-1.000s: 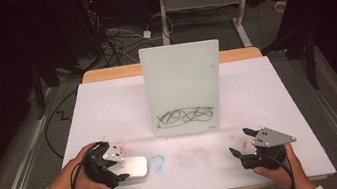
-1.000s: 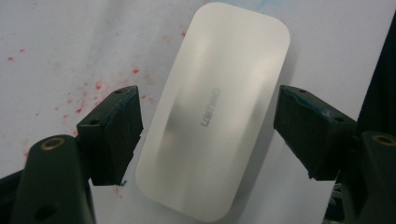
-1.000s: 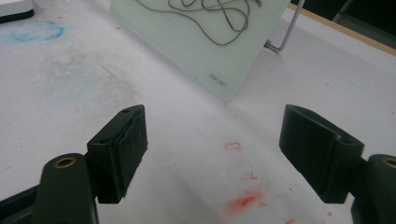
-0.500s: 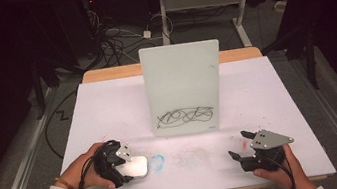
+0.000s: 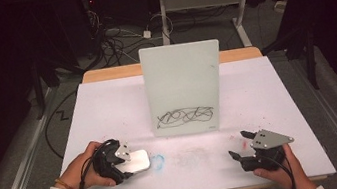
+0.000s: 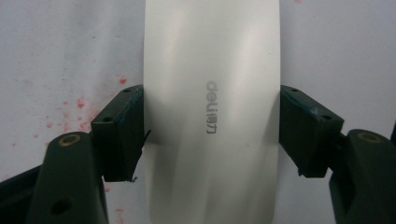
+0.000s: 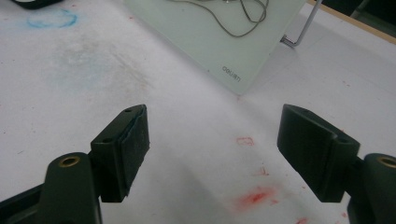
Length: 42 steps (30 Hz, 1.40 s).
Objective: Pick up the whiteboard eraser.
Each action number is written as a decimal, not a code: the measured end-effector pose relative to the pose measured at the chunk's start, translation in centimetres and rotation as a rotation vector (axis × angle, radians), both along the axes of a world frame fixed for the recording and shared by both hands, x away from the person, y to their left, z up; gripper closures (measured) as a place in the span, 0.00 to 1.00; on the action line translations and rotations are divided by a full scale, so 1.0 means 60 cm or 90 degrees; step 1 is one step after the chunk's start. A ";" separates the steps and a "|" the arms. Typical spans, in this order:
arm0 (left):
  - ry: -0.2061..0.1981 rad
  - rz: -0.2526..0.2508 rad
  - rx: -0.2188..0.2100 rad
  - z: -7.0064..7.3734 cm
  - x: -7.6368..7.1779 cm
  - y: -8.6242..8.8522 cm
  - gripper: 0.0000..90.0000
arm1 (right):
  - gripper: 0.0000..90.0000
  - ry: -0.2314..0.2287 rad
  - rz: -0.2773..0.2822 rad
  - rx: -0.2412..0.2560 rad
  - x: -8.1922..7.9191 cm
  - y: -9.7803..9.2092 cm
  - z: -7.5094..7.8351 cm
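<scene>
Two grippers are in play, and I read them from left to right. My left gripper (image 5: 128, 162) sits near the front left of the white surface (image 5: 277, 93), its jaws clamped on the long sides of a white eraser (image 6: 210, 112) that lies flat there; in the left gripper view the eraser's long axis runs straight away from me between the pads, so the hold looks square. Just right of it is a faint blue smear (image 5: 159, 160). Further back, at the middle, the whiteboard (image 5: 183, 82) stands upright with a black scribble (image 5: 185, 116) low on its face. That scribble lies ahead and to the right of the eraser, so I judge the coming move is a lift and a forward-right carry. My right gripper (image 5: 239, 146) rests at the front right, jaws spread and empty, nearer to the board's right edge.
</scene>
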<state>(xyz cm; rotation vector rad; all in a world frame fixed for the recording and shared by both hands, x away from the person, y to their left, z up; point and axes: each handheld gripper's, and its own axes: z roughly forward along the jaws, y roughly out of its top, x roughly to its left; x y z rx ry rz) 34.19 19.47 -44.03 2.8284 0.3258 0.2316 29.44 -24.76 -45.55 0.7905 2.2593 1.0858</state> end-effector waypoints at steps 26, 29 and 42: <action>-0.209 0.152 -0.192 0.027 -0.024 0.017 0.32 | 0.29 -0.042 -0.028 0.019 0.005 -0.007 0.014; -0.226 0.156 -0.203 0.028 -0.026 0.016 0.32 | 0.29 -0.044 -0.029 0.021 0.007 -0.008 0.015; -0.269 0.162 -0.208 0.029 -0.038 0.000 0.33 | 0.29 -0.057 -0.057 0.020 0.012 -0.013 0.016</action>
